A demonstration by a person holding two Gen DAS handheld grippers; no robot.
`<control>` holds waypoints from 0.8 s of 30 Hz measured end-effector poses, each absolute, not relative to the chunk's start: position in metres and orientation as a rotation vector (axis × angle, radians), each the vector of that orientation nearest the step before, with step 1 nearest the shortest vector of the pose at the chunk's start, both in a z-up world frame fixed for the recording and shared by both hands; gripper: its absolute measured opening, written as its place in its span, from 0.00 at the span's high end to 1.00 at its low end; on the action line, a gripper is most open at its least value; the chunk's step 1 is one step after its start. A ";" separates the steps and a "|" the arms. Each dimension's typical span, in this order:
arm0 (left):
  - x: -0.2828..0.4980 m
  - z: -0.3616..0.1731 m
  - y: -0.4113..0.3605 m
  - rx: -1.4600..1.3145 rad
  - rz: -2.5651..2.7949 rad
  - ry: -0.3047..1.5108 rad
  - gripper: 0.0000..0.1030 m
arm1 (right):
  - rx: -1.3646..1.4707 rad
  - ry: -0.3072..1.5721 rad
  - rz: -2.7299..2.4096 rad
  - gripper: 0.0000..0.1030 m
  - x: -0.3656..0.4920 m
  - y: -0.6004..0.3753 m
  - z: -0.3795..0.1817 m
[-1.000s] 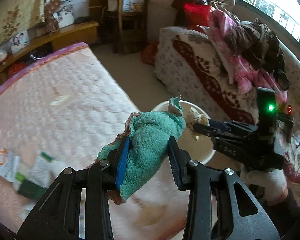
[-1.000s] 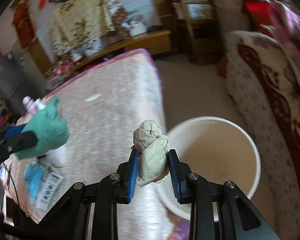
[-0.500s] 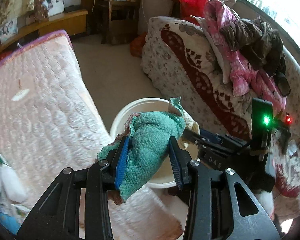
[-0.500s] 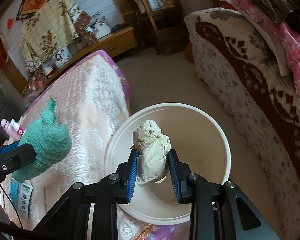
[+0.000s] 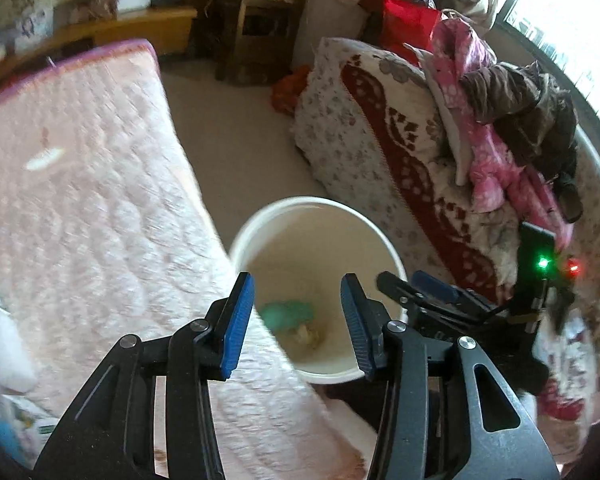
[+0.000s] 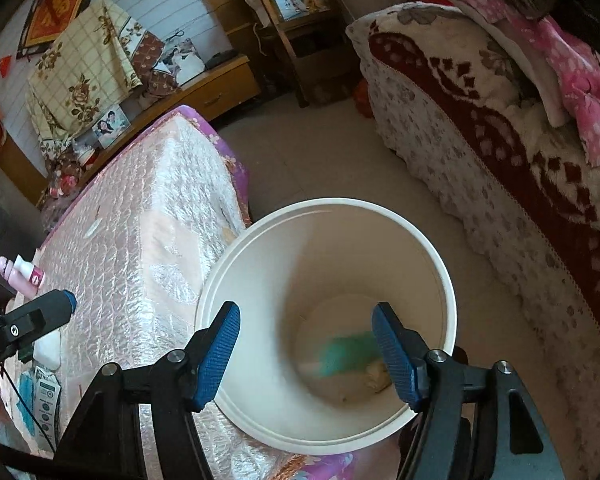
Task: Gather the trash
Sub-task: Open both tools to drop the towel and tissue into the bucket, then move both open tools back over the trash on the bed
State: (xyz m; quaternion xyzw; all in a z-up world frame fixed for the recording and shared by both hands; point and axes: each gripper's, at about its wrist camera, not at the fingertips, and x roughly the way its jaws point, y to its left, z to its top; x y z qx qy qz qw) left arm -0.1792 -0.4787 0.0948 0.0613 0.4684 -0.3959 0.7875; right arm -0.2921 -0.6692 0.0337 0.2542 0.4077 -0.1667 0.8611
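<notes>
Left wrist view: the left gripper [image 5: 296, 320], clamping the green cloth [image 5: 287, 313] a moment ago, is now gaping empty above the white bucket [image 5: 260, 216]; the cloth is lying inside at 6 o'clock.

Right wrist view: the right gripper [image 6: 306, 354] is likewise spreading wide, tilting down over the bucket; its paper wad [image 6: 376, 376] is resting by the cloth, so both pieces are binned.

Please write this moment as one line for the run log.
left gripper: open | right gripper: open | green cloth, paper wad: inside white bucket

Right claw [image 6: 306, 354] spread wide above white bucket [image 6: 440, 258]; blurred green cloth [image 6: 346, 352], probably crumpled paper [image 6: 376, 376] beside it, at bottom.
</notes>
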 end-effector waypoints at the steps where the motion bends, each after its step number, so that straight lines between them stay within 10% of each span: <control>1: -0.182 0.098 -0.476 0.148 -0.837 0.987 0.58 | 0.526 0.855 -0.347 0.36 -0.292 -0.667 0.034; 24: -0.198 0.138 -0.344 0.135 -0.602 0.788 0.58 | 0.317 0.781 -0.221 0.31 -0.276 -0.544 0.088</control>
